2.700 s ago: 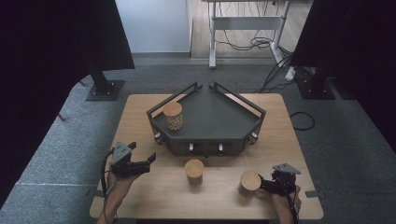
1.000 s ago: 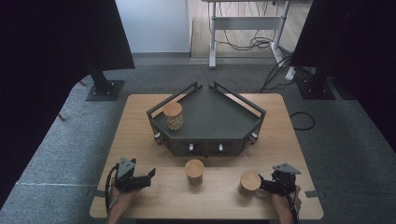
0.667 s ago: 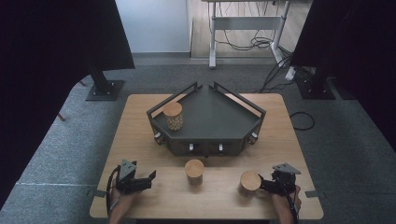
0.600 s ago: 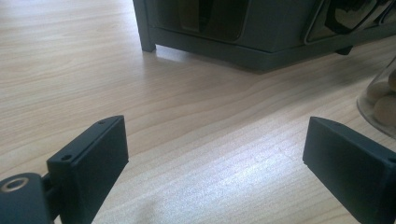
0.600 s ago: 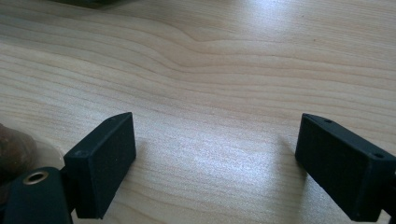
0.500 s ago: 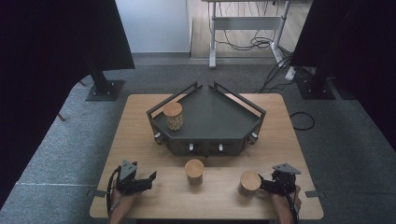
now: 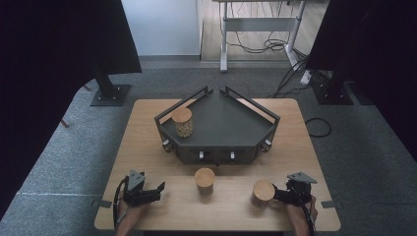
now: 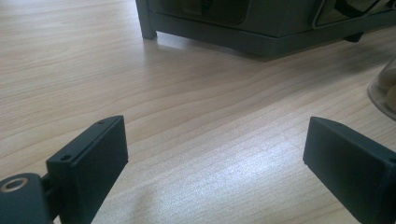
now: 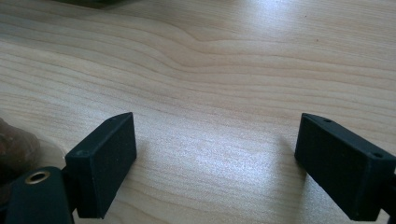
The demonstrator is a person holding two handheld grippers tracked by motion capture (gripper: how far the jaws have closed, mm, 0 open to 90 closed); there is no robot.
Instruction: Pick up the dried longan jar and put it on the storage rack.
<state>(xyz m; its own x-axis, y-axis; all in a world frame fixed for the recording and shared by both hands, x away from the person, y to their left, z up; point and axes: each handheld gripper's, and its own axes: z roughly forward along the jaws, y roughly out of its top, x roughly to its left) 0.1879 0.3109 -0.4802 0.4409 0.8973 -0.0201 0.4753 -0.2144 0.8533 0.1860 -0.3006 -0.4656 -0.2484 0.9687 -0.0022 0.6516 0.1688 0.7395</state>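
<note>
At the lower left of the high view, the left tool (image 7: 158,187) rests on the wooden surface (image 7: 142,142), jaws wide with nothing between them. Just right of it, low in the middle, a wood-lidded jar (image 7: 204,180) stands upright before a dark angular tray (image 7: 231,129). Another lidded jar (image 7: 182,122) stands in the tray's left part. At the lower right, a third jar (image 7: 263,191) stands just beside the right tool (image 7: 278,195), whose jaws are wide over bare wood.

Left gripper (image 8: 215,163) 2 black jaws wide apart, nothing between, just pale wooden tabletop (image 8: 187,107). Dark grey tray base (image 8: 261,28) ahead. Clear glass jar edge (image 8: 385,88) far right, beyond right jaw.
</note>
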